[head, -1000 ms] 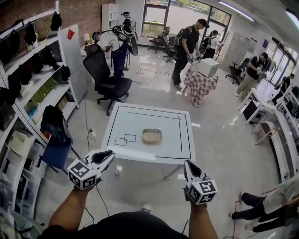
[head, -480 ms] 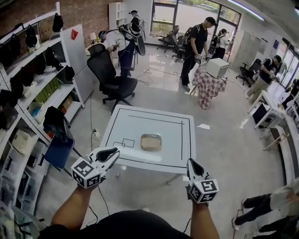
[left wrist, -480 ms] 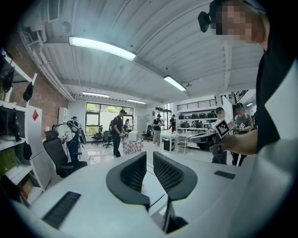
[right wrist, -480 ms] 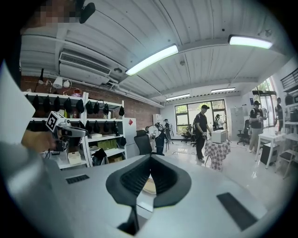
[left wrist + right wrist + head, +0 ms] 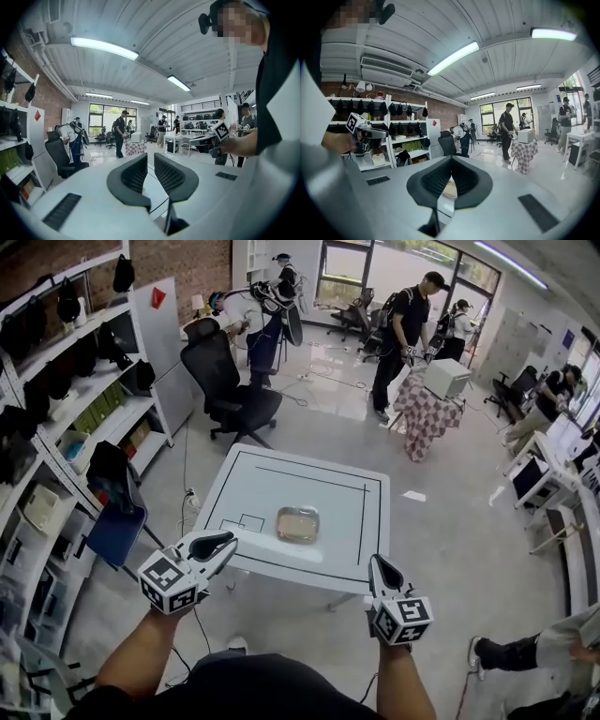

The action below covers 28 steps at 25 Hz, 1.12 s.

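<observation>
Tan tray (image 5: 298, 524) lies nearer table (image 5: 246, 486) front edge. Left gripper (image 5: 228, 541) slightly open, right gripper (image 5: 377, 562) closed; both empty, short of the table. Closed jaws would likely shove the tray, not grip it.

Seemingly tan tray (image 5: 298, 524), black-lined white table (image 5: 272, 486)

Tray (image 5: 298, 524) on table (image 5: 251, 486); chair (image 5: 228, 382) behind, shelves (image 5: 70, 404) left

Daylight is pouring through the windows (image 5: 345, 263) beyond the white table (image 5: 272, 488), glaring off the floor (image 5: 328, 367) there (ceiling tubes (image 5: 104, 48) are helping); edges are bending, corners darkening.
</observation>
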Tool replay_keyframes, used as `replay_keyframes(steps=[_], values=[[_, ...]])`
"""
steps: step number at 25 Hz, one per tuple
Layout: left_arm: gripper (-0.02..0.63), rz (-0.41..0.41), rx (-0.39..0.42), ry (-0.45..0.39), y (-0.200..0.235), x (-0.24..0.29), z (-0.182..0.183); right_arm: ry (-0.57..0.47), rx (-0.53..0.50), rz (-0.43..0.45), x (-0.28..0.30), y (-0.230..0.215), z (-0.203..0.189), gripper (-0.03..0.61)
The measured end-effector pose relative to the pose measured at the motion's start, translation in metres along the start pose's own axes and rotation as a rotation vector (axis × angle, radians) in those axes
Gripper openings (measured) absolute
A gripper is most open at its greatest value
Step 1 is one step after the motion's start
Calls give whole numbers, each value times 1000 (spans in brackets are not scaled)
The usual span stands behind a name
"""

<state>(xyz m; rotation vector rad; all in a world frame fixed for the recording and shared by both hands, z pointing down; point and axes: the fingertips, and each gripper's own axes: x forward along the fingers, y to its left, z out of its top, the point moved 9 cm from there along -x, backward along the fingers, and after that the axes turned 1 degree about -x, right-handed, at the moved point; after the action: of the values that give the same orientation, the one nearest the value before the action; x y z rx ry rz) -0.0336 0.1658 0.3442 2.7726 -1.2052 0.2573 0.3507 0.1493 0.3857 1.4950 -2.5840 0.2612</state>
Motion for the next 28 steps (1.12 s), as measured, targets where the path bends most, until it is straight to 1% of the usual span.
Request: replay_keyframes(steps=[3,7,15,21,24,28], values=[[63,-4,12,13,0,8,4,6,14,-1,5,-8,-1,18],[63,-13,15,17,14,20,1,12,8,-24,19,-13,-2,18],[63,-80,0,-1,63,59,1,11,0,-88,55,-21,10,18],[63,-128,-2,-4,134,94,10,14,13,-127,118,-22,30,18],[63,-142,8,5,175,106,13,11,19,-144,153,-17,38,18],[63,-166,3,-1,226,118,19,13,18,-162,195,-8,49,18]])
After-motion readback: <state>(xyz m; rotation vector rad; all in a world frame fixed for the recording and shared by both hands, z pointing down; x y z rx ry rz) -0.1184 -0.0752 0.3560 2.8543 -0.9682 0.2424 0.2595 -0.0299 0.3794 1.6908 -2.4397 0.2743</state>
